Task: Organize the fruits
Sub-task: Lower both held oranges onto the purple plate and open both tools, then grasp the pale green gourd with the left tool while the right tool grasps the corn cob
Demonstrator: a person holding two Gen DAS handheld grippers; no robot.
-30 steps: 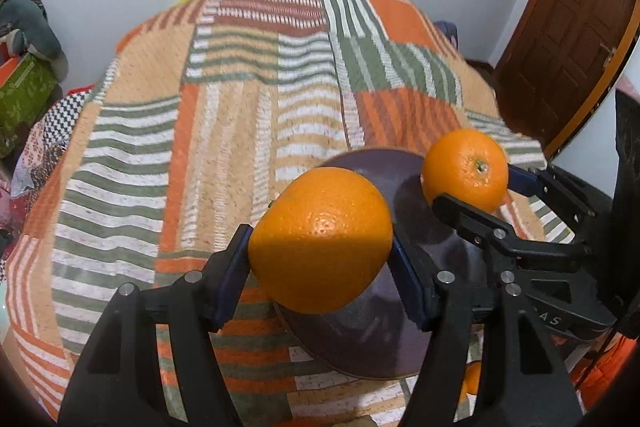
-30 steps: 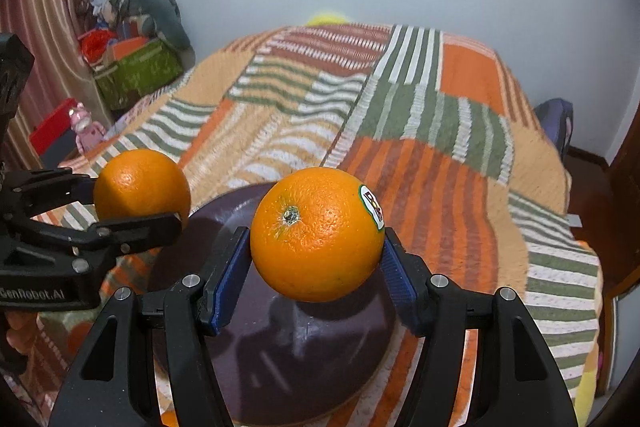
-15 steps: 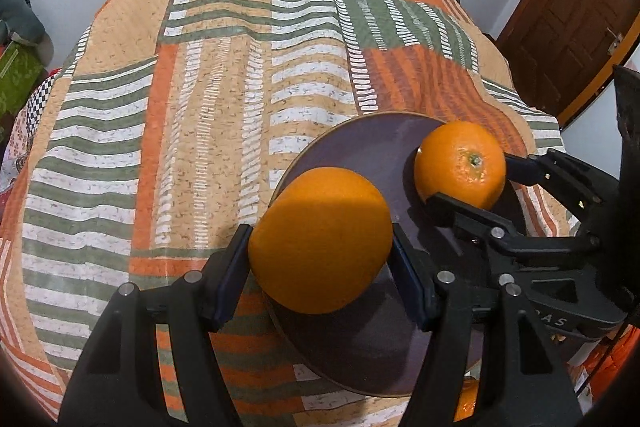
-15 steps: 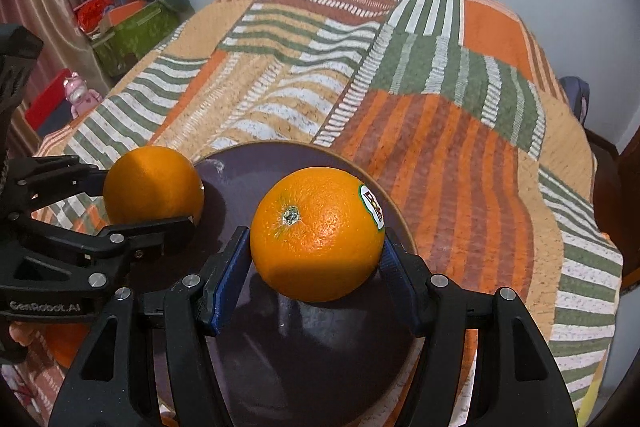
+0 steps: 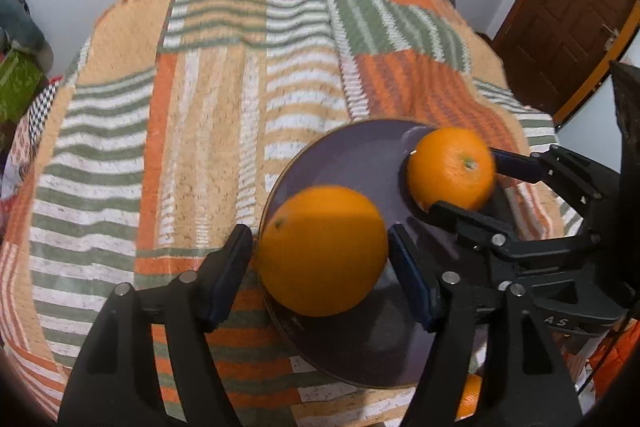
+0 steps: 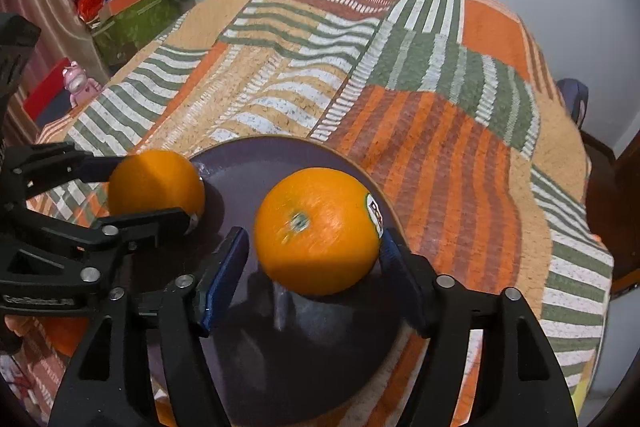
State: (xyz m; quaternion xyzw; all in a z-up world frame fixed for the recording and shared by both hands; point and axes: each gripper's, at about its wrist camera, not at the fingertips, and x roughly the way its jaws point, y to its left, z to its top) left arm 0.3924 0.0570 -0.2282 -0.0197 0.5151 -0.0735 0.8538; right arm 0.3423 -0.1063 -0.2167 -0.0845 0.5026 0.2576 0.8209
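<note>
A dark purple plate (image 5: 352, 163) lies on the striped bedspread; it also shows in the right wrist view (image 6: 260, 163). My left gripper (image 5: 322, 255) has opened, and a plain orange (image 5: 322, 249) sits between its jaws on the plate's left edge, with gaps on both sides. My right gripper (image 6: 316, 251) has opened too, and an orange with a sticker (image 6: 318, 229) rests on the plate between its jaws. Each gripper and its orange also show in the other view: the right gripper (image 5: 464, 183) with the stickered orange (image 5: 452, 169), and the left gripper (image 6: 152, 187) with the plain orange (image 6: 156, 183).
The bed with its orange, green and white patchwork spread (image 5: 200, 107) fills both views. Another orange (image 5: 468, 395) lies below the plate's near rim. A wooden door (image 5: 568, 11) stands at the right. Boxes and toys (image 6: 128, 11) sit by the bed's left side.
Both grippers have lowered to the plate and opened, letting go of their oranges, which now rest on it. Both oranges look slightly blurred.
</note>
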